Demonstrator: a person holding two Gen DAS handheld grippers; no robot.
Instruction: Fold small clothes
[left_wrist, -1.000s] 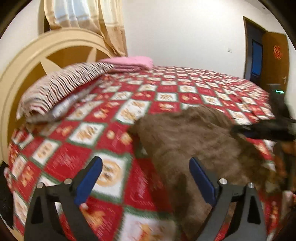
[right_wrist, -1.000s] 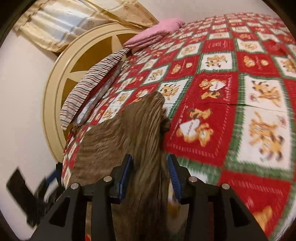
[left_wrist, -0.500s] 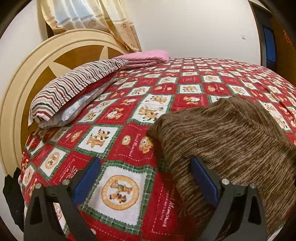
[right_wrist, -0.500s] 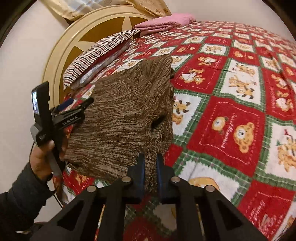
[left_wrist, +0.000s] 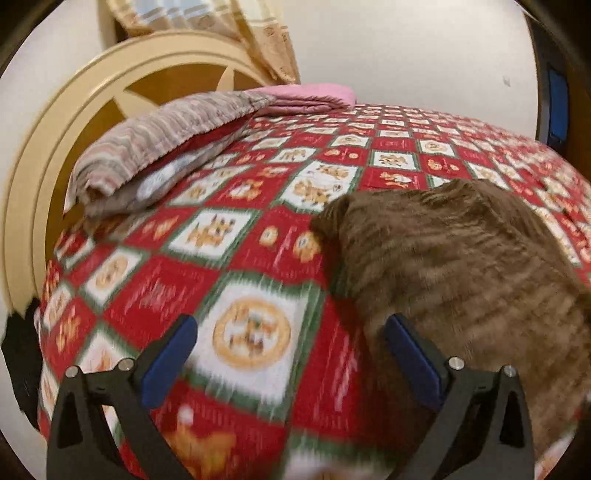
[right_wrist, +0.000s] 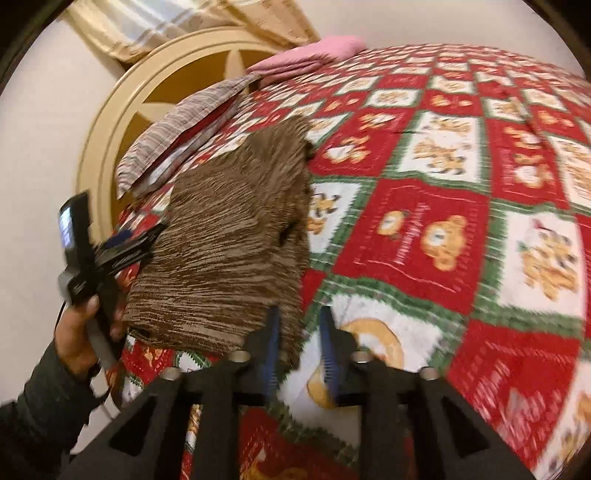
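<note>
Left tongs (left_wrist: 288, 343) spread, right tongs (right_wrist: 297, 332) just parting, over red checked bedspread (right_wrist: 424, 229) by headboard (left_wrist: 48, 166).

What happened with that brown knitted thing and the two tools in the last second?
The right tool pinched shut on the near corner of the brown garment, and its jaws have just been opening again, the cloth edge lying loose between them. The garment, bunched and hanging a second ago, now lies folded on the bedspread. The left tool stayed wide open and empty beside the garment's left edge. The pillows did not move.
</note>
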